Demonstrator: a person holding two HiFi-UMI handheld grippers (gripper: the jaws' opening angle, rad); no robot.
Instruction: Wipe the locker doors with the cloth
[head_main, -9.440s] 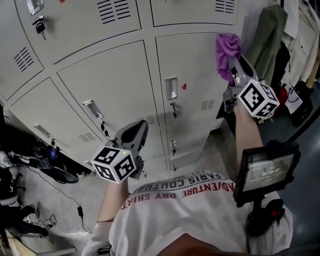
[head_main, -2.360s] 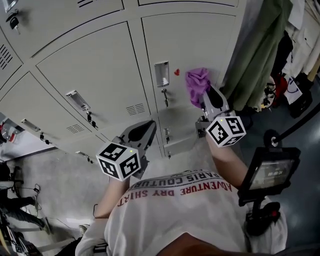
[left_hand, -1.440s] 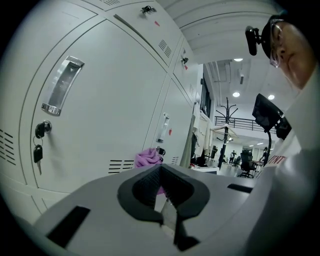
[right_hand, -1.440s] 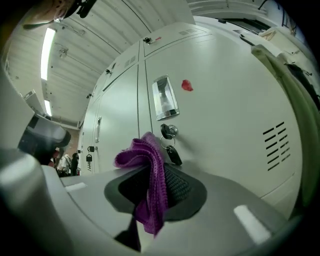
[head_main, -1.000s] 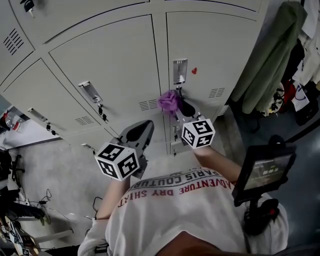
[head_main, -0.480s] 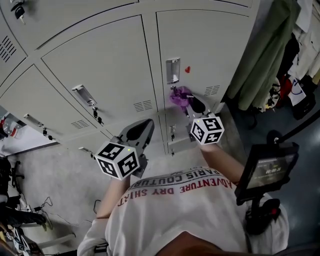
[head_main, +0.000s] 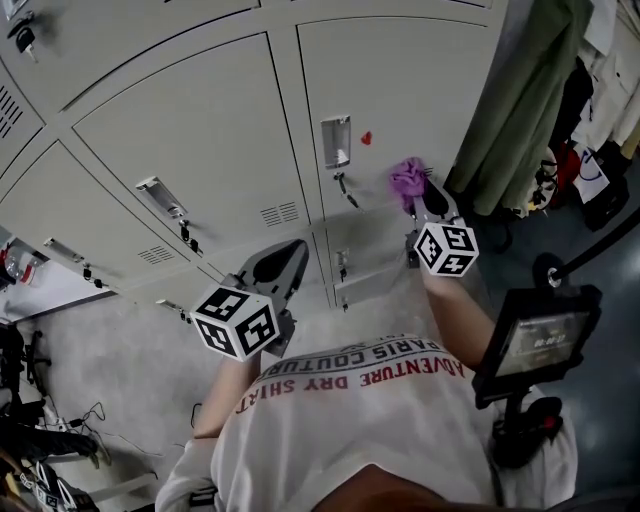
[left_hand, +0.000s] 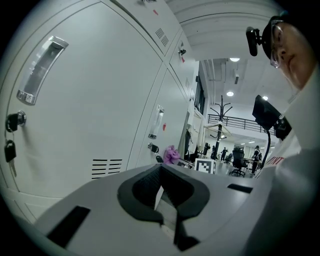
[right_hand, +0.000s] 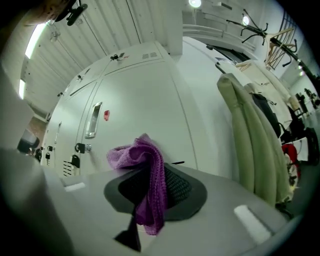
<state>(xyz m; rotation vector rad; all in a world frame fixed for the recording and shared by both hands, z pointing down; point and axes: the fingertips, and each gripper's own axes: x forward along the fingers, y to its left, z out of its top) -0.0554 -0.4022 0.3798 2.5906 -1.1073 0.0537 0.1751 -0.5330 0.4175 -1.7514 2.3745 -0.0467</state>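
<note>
A purple cloth (head_main: 407, 180) is bunched at the tip of my right gripper (head_main: 418, 192), which is shut on it. The cloth rests against the right-hand grey locker door (head_main: 400, 90), low down, right of the recessed handle (head_main: 335, 143) and red heart sticker (head_main: 366, 138). In the right gripper view the cloth (right_hand: 147, 175) drapes over the dark pads, with the door (right_hand: 145, 105) just behind it. My left gripper (head_main: 283, 250) hangs shut and holds nothing, below the left door (head_main: 190, 130). Its own view shows the jaws (left_hand: 160, 170) together and the cloth (left_hand: 171, 154) far off.
A green coat (head_main: 520, 110) hangs right of the lockers, close to the right gripper. A small screen on a mount (head_main: 535, 340) sits at the person's right side. Keys hang from the locks (head_main: 186, 236). Cables and gear (head_main: 30, 440) lie on the floor at left.
The right gripper has carried the cloth rightward across the right door, from the lock under the handle toward the door's right edge. The left gripper has stayed put.
</note>
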